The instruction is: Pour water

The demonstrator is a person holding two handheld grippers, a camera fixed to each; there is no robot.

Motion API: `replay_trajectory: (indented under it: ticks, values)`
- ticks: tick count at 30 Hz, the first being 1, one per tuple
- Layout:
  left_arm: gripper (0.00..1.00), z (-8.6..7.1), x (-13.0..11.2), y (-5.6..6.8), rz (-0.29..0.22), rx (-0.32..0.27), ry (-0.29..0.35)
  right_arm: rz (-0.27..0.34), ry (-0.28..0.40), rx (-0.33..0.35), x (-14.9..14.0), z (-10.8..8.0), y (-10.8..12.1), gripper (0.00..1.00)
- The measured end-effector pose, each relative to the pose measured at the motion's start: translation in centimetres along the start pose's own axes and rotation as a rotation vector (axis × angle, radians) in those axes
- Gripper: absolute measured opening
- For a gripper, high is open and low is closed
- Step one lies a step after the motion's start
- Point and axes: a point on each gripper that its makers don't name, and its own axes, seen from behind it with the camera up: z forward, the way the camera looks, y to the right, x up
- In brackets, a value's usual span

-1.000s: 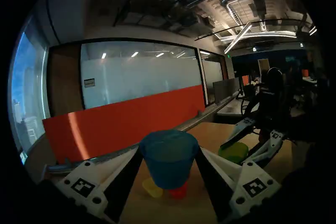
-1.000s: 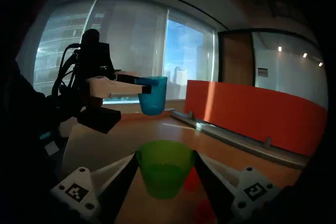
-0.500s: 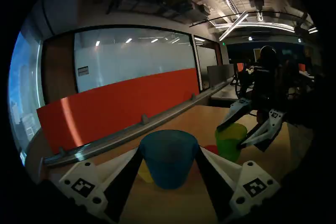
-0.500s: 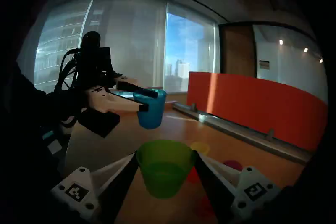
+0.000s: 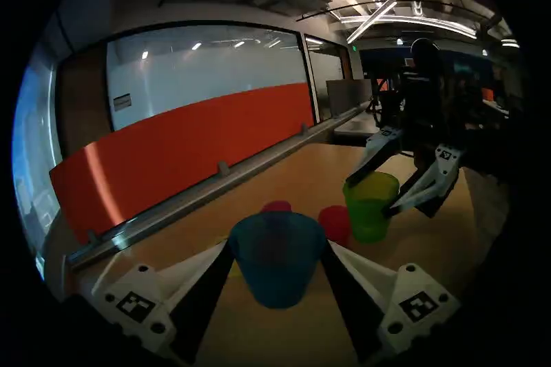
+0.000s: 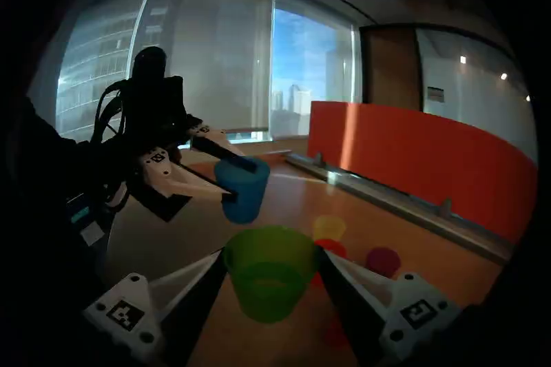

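In the left gripper view, the orange partition (image 5: 179, 147) ran along the far edge of the wooden table (image 5: 303, 174). On the near side of that partition, the left gripper (image 5: 277, 251) pinched a blue cup (image 5: 277, 270) between both fingers, mouth up. Just beyond the cup, toward the partition, stood a magenta cup (image 5: 277, 206), with a red cup (image 5: 335, 222) to its right. Further right, and well out from the partition, the right gripper (image 5: 370, 196) had both fingers pressed on a green cup (image 5: 368, 210), held upright beside the red one.

In the right gripper view, the blue cup sat at the left, far from the partition, clamped in the left gripper. The green cup was at the centre, squeezed between the right gripper's fingers. Whether either cup touched the table could not be told. A yellow cup (image 6: 329, 226) stood between the green cup and the partition
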Motion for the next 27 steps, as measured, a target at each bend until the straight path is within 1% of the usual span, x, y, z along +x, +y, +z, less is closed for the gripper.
replay_trajectory:
  ticks: [11,15,21,27]
  values:
    - [0.87,0.9,-3.6,0.9,0.004,-0.041,-0.092,-0.01,-0.078,0.004,-2.8,-0.1,0.3,0.94]
    - [0.87,1.2,-4.8,1.4,0.0,-0.062,-0.122,-0.017,-0.104,0.0,-3.7,0.0,0.4,0.94]
    - [0.87,1.6,-6.6,1.8,0.011,-0.082,-0.167,-0.019,-0.139,0.003,-5.0,0.1,0.5,0.94]
    - [0.88,1.8,-8.0,2.3,0.01,-0.105,-0.207,-0.023,-0.17,0.005,-6.2,0.4,0.5,0.94]
